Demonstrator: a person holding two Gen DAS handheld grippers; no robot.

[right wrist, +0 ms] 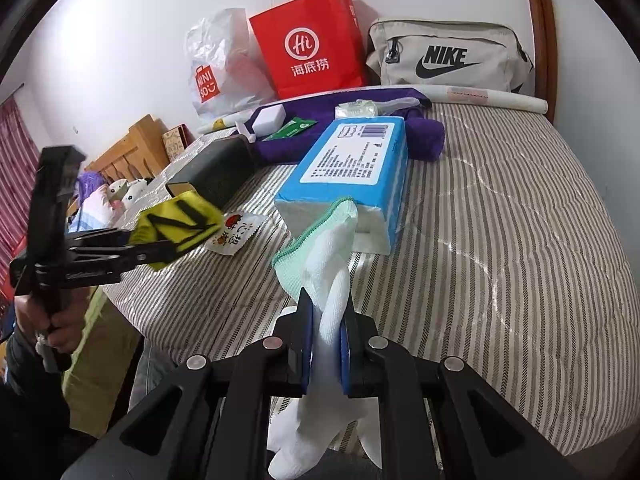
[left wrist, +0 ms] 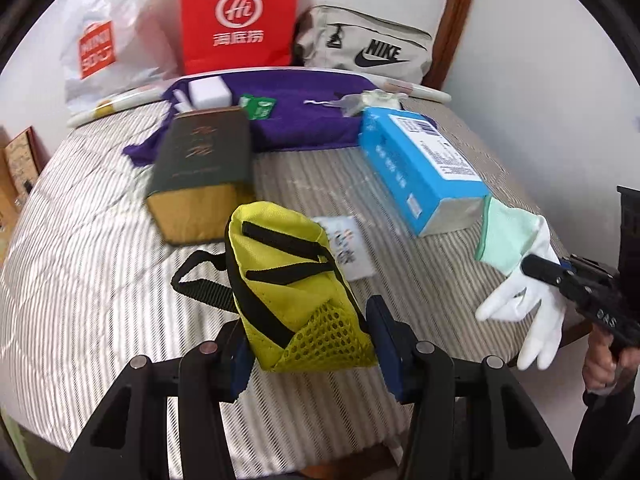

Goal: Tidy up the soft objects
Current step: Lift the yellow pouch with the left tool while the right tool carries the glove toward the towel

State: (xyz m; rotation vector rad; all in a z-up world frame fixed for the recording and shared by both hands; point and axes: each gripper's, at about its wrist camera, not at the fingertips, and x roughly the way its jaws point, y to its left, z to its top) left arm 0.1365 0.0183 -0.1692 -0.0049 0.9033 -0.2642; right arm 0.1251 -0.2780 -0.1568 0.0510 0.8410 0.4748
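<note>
Left hand-held gripper [left wrist: 308,354] clamps a yellow pouch [left wrist: 294,292] above the striped bed [left wrist: 100,240]; right hand-held gripper [right wrist: 326,350] pinches a white glove [right wrist: 332,280], jaws narrow. Beyond lie a blue tissue pack [right wrist: 352,168], then a purple towel [left wrist: 304,120].

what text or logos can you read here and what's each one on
"NIKE" with swoosh: beige fabric waist bag
"Hi" and "海底捞": red paper shopping bag
"MINISO": white plastic carrier bag
"DAS": black right gripper, seen from the left wrist view
Gold characters on dark green box: blurred
Small print and barcode on blue tissue pack: too small
Characters on small white snack packet: not clear enough to read
</note>
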